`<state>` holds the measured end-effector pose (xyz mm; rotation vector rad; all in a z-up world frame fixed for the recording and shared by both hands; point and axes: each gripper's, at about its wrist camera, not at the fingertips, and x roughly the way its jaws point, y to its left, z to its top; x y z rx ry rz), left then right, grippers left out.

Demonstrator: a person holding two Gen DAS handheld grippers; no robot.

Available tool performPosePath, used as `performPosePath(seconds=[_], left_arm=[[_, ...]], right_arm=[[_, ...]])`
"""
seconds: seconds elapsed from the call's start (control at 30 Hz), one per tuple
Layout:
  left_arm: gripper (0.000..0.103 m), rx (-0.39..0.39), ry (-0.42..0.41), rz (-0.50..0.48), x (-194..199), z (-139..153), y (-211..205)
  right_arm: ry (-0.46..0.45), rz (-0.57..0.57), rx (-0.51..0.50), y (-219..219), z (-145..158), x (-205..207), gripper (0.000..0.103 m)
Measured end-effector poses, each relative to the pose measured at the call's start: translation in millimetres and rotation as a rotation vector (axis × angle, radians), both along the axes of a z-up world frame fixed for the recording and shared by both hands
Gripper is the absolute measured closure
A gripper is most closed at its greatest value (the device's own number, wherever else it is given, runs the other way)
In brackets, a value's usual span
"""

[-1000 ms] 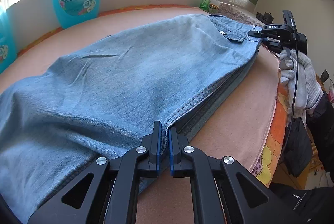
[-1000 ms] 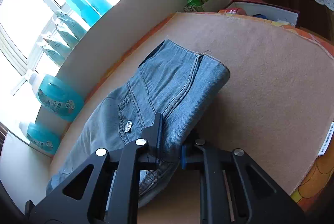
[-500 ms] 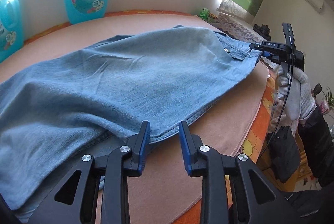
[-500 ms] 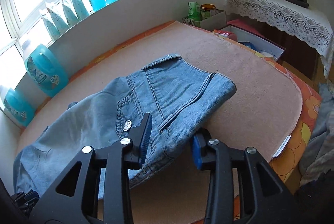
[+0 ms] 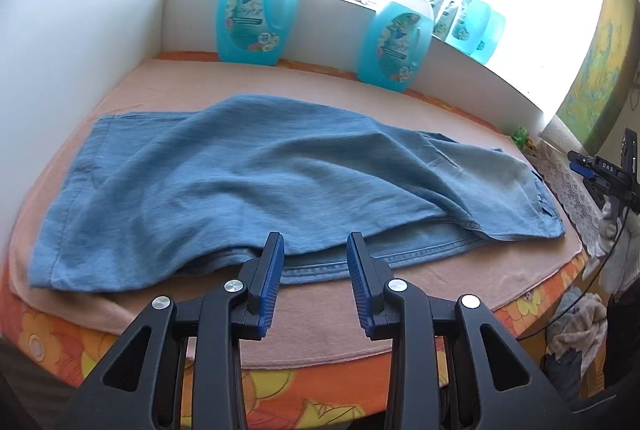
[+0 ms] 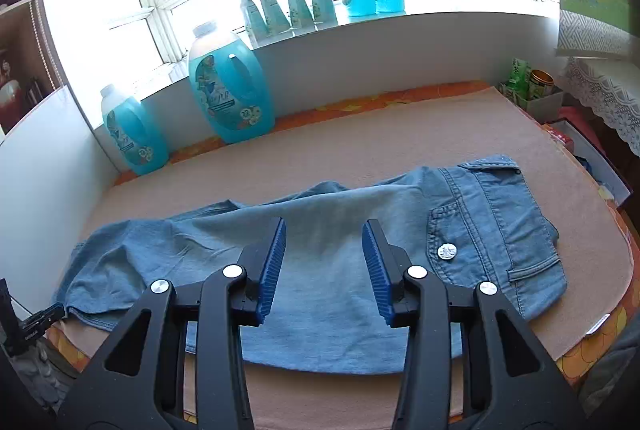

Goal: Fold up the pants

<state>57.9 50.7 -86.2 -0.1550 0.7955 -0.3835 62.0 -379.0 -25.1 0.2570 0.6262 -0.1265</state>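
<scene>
Pants (image 5: 280, 185) beyond left tool (image 5: 316, 254)

A table (image 6: 400, 133) with a peach cloth (image 5: 192, 89) over an orange floral cover (image 5: 280, 394) carries blue jeans (image 5: 240, 181) lying lengthwise, and two turquoise detergent bottles (image 5: 256, 17) at its far edge.

Home room, window sill (image 6: 400, 25) lined with detergent bottles (image 6: 230, 97), lace cloth (image 6: 600, 93)

Two fisheye wrist views, angled down from the near edge, both over the jeans (image 5: 256, 181) lengthwise.
</scene>
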Motion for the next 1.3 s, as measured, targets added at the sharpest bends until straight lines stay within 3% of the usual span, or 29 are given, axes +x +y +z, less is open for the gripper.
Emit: performPosePath(seconds=[0.1,0.3,0.43,0.53,0.73,0.9,0.97,1.07,1.3], left_arm=[[0.072,-0.005,0.008,0.12,-6,-3,39],[0.072,-0.012,0.014,0.322,-22,-13,102],[0.072,-0.033,0.026,0.404,-24,-23,128],[0.072,-0.027,0.035,0.42,-22,-30,136],[0.072,-0.071,0.045,0.445,-16,-45,149],[0.072,-0.117,0.043,0.452,-13,-51,158],[0.072,-0.114,0.037,0.454,-11,-51,159],[0.064,-0.076,0.027,0.466,-7,-52,158],[0.064,-0.089,0.033,0.47,1,-57,164]], right_arm=[[-0.008,0.107,-0.021,38,7,21,0.051],[0.002,0.298,0.007,107,12,67,0.051],[-0.012,0.417,-0.028,157,19,100,0.05],[-0.01,0.532,-0.038,198,19,130,0.041],[0.025,0.798,-0.085,299,19,184,0.041],[0.119,1.036,-0.148,395,1,221,0.041],[0.156,1.099,-0.191,429,-12,232,0.041],[0.211,1.157,-0.236,470,-37,250,0.041],[0.303,1.262,-0.312,542,-86,283,0.041]])
